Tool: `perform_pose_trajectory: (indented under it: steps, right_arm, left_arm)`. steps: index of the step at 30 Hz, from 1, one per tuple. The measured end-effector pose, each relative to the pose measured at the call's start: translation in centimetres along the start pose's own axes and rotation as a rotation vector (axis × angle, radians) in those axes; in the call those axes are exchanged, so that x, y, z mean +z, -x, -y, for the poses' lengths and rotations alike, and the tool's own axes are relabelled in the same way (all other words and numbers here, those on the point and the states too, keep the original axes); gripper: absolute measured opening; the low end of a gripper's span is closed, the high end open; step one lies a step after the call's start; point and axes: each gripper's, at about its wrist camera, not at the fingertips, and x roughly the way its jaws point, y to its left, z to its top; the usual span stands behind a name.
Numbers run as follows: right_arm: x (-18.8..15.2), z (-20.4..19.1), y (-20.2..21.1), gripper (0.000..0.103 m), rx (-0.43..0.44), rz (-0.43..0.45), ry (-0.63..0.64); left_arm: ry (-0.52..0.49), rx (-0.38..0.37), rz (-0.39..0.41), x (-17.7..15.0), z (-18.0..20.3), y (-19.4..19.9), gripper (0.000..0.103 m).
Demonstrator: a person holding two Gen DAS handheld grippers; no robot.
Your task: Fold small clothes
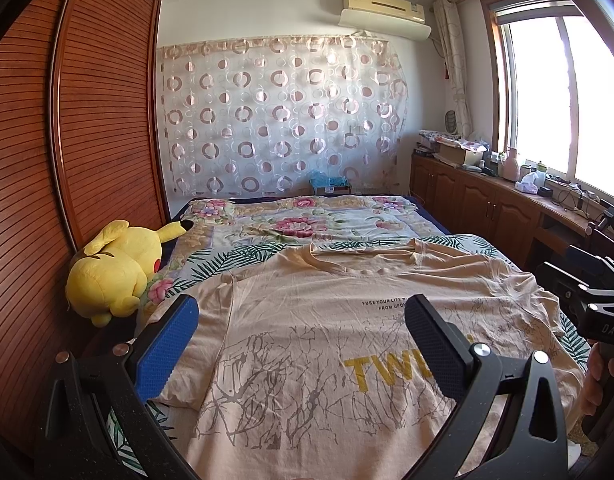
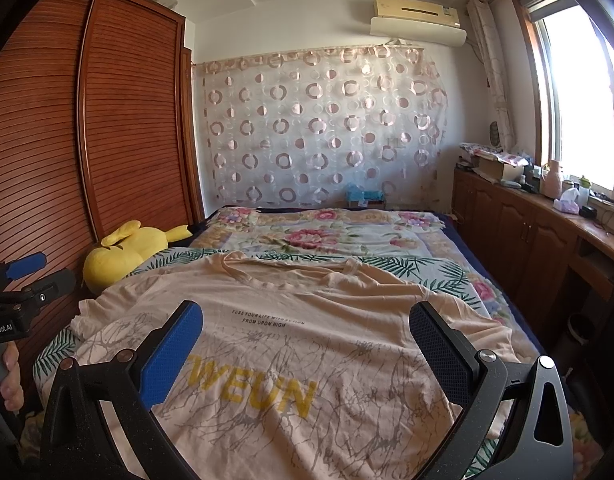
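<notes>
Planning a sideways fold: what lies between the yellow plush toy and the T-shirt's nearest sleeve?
Only leaf-print bedding separates the plush toy from the T-shirt, seen in the left wrist view.

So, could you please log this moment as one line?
t-shirt flat on bed, unfolded | left gripper open, empty | right gripper open, empty

The bed (image 1: pixel 431 222) wears a floral quilt (image 1: pixel 307 220) at its far end and a leaf-print sheet (image 1: pixel 227 260) nearer. A beige T-shirt (image 1: pixel 307 340) (front up, collar away) lies spread on the sheet; a yellow plush (image 1: pixel 115 272) rests at the left edge.
</notes>
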Motion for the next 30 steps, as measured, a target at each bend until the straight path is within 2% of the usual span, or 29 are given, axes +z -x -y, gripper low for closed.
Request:
perform_pose_trajectory:
  steps: [7,10,22,30]
  right_arm:
    - [-0.2,-0.1,-0.5,0.103,0.02,-0.013,0.006]
    - [-0.4,-0.4,-1.4,0.103,0.061,-0.029,0.011]
    - [-0.3,-1.8,-4.4,0.103,0.172,-0.089,0.086]
    - [-0.4,-2.6,-6.9,0.103,0.234,-0.168,0.141]
  left_arm:
    - [0.009,-0.001,-0.013,0.3,-0.7,0.1,0.103]
    - [0.013,0.003,-0.027,-0.1,-1.2,-0.5,0.103]
    - [0.033,0.049,-0.107,-1.3,-6.1,-3.5,0.103]
    - [0.037,0.092,-0.178,-2.6,-9.9,-5.6,0.103]
